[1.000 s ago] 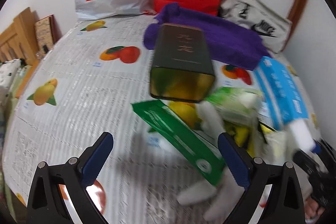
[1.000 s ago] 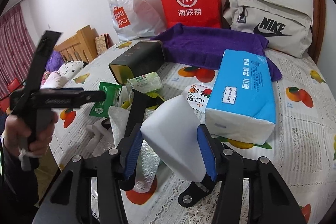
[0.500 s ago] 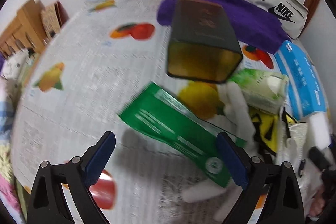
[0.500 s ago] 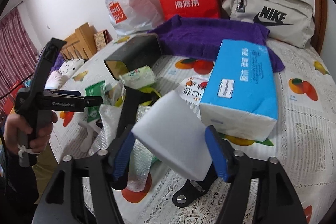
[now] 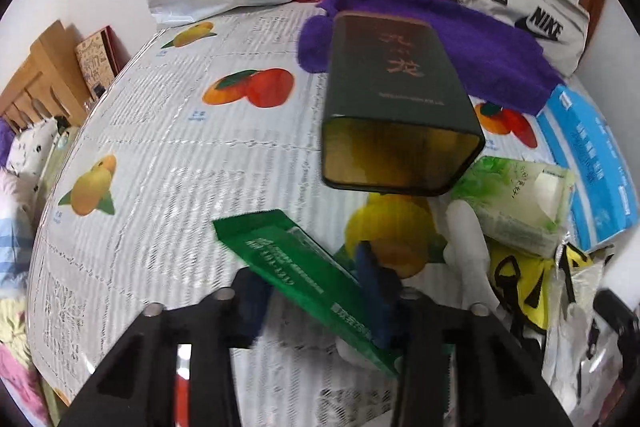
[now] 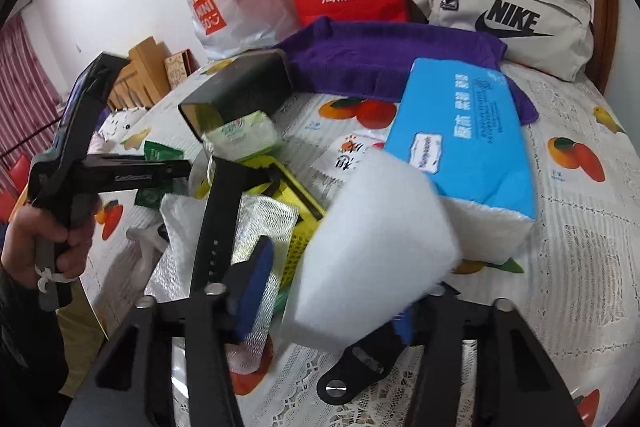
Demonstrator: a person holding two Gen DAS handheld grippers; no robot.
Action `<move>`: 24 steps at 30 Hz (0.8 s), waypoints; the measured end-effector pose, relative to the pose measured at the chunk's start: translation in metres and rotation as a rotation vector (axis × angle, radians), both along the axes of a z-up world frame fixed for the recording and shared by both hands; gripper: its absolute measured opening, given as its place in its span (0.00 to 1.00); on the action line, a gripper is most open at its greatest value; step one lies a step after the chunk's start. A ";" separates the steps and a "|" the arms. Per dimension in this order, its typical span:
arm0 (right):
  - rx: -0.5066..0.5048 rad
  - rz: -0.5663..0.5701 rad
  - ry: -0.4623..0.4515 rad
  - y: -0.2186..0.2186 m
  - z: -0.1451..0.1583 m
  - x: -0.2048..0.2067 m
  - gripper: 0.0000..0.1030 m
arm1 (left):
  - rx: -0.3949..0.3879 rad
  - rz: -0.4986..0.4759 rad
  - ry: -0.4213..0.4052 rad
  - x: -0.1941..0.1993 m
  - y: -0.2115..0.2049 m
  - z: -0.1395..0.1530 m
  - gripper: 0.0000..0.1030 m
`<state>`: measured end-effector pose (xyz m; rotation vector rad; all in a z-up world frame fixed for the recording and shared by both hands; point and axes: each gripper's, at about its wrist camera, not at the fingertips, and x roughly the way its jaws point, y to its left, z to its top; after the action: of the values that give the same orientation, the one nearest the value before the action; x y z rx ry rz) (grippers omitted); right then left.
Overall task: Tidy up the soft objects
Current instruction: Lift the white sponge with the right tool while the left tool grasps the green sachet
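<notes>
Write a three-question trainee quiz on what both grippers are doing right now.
1. True or false: the right gripper is closed around a white sponge block.
2. The left gripper is closing around which item? A. blue tissue pack B. green packet C. purple towel
3. Fill in: the dark tin lies on its side with its ____ end facing the left wrist camera.

Key: 1 true; 2 B; 3 open.
</notes>
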<state>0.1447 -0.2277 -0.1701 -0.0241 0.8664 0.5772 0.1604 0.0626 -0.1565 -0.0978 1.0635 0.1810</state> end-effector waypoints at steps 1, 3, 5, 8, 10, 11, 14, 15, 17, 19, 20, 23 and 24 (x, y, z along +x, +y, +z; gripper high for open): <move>0.008 -0.002 0.002 -0.001 0.001 0.000 0.45 | -0.004 0.005 0.006 -0.001 0.003 0.000 0.35; 0.020 0.001 0.012 -0.001 0.002 0.001 0.45 | -0.016 0.001 0.017 -0.006 0.007 0.000 0.37; 0.016 -0.001 0.029 0.000 0.001 0.001 0.45 | -0.039 0.005 0.024 -0.013 0.009 0.000 0.47; 0.028 -0.017 0.059 -0.001 -0.001 0.004 0.48 | -0.081 0.031 0.034 -0.020 0.016 0.002 0.67; 0.058 -0.022 0.089 -0.001 -0.002 0.007 0.54 | -0.085 0.038 0.038 -0.025 0.020 0.004 0.76; 0.068 -0.026 0.098 -0.001 -0.003 0.008 0.55 | -0.083 0.039 0.042 -0.026 0.021 0.004 0.76; 0.086 -0.053 0.119 -0.001 -0.003 0.012 0.55 | -0.115 0.047 0.053 -0.025 0.024 -0.003 0.76; 0.086 -0.058 0.121 -0.001 -0.004 0.012 0.55 | -0.132 0.055 0.067 -0.023 0.024 -0.007 0.76; 0.080 -0.067 0.121 0.001 -0.004 0.013 0.55 | -0.103 0.051 0.045 -0.022 0.020 -0.008 0.77; 0.078 -0.075 0.120 0.001 -0.004 0.013 0.52 | -0.062 0.044 0.047 -0.019 0.013 -0.010 0.77; 0.081 -0.080 0.116 0.000 -0.003 0.013 0.47 | -0.040 0.038 0.042 -0.019 0.010 -0.010 0.77; 0.089 -0.093 0.111 -0.003 0.000 0.012 0.39 | -0.015 -0.019 0.003 -0.019 0.004 -0.008 0.58; 0.091 -0.095 0.108 -0.005 0.001 0.012 0.36 | -0.006 -0.032 -0.003 -0.020 0.006 -0.007 0.54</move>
<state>0.1563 -0.2323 -0.1688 0.1309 0.9400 0.5315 0.1409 0.0686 -0.1636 -0.0861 1.0624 0.1488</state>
